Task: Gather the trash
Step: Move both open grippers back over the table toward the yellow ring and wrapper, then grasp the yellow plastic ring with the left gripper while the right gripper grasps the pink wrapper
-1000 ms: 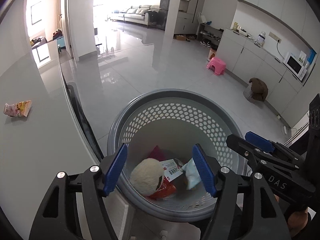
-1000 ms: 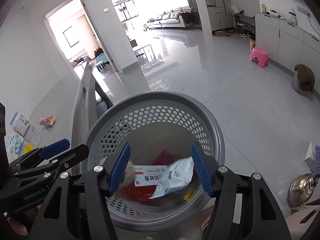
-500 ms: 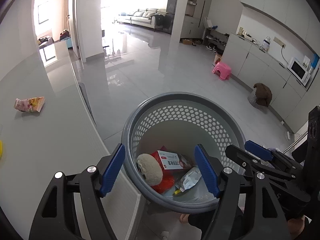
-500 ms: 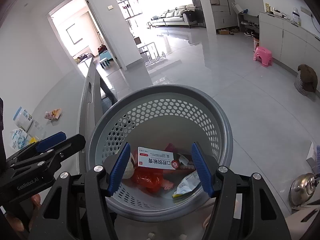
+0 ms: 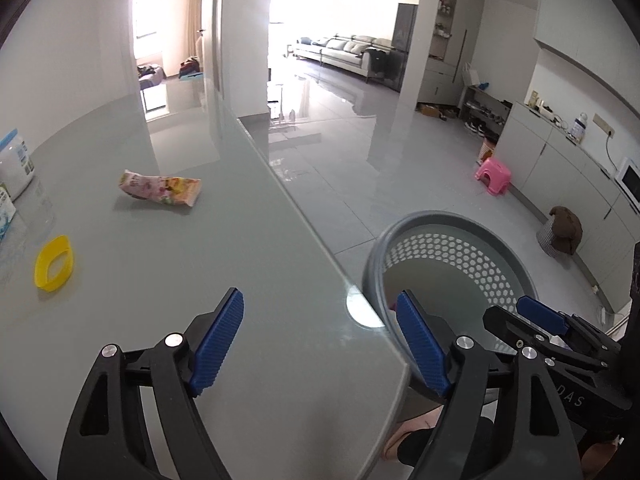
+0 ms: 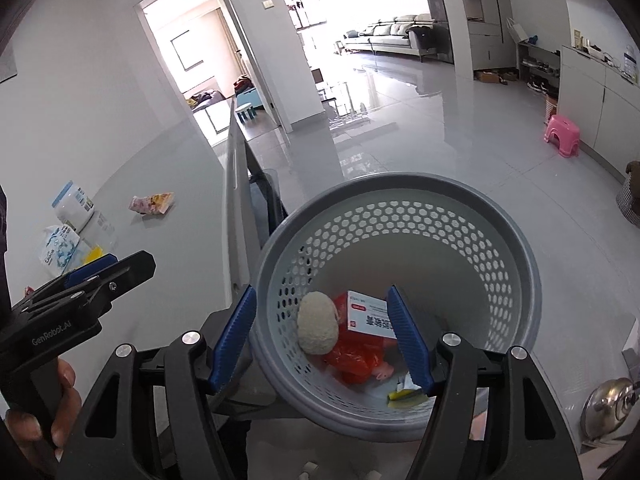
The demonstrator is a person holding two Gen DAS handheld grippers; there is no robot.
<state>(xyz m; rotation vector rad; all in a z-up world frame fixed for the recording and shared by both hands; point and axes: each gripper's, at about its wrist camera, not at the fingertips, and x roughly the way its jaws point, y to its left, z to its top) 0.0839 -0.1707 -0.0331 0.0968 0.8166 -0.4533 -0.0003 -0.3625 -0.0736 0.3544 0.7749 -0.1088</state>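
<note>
The crumpled pink-and-yellow snack wrapper (image 5: 160, 191) lies on the grey glass table (image 5: 248, 280), well apart from the grey perforated plastic basket (image 6: 516, 240) beside the table edge. The left gripper (image 5: 320, 344) and right gripper (image 6: 322, 338) are both opening with nothing between the jaws. Risk: a thin wrapper may slide on the smooth glass if the pads close too high.

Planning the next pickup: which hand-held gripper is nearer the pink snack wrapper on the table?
Left. The left hand-held gripper is over the table, the snack wrapper ahead of it. The right hand-held gripper is above the basket beside the table.
</note>
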